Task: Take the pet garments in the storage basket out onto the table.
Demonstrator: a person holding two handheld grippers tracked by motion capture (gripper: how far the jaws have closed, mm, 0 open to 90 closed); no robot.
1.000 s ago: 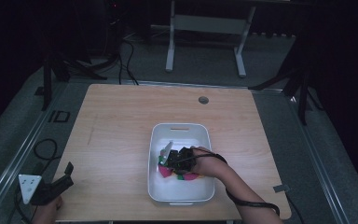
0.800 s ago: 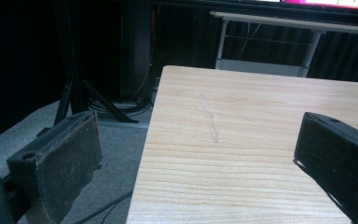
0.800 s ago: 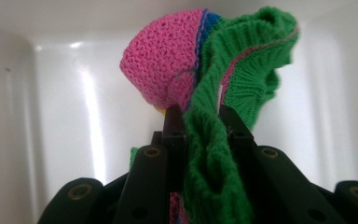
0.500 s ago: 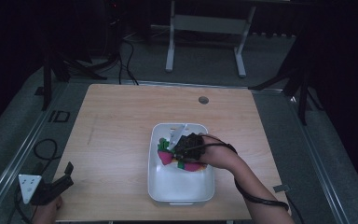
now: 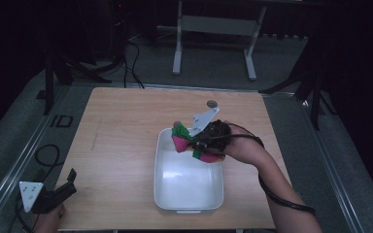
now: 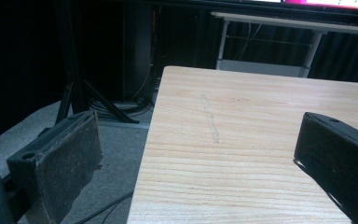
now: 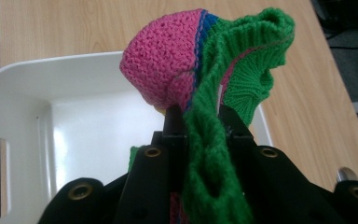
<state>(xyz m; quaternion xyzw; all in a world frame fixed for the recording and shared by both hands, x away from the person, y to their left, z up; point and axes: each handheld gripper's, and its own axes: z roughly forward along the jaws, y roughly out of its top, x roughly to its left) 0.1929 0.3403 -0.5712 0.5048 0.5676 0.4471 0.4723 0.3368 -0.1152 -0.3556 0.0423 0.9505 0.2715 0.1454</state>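
While the right gripper (image 5: 193,141) is hanging over the far edge of the white bin (image 5: 189,204), its jaws are pinching a knitted pink & green sock (image 7: 205,84), bunched and lifted clear of the bin floor, w/ part drooping by the bin's far right corner. Left gripper (image 5: 68,180) is sitting off the table's (image 5: 126,126) near left corner, jaws spread wide apart, gripping nothing. Bin is resting near the table's near edge, approx. centre.

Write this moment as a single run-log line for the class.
right gripper: shut on knitted sock | sock: above white bin far rim | left gripper: open, off table's near-left corner
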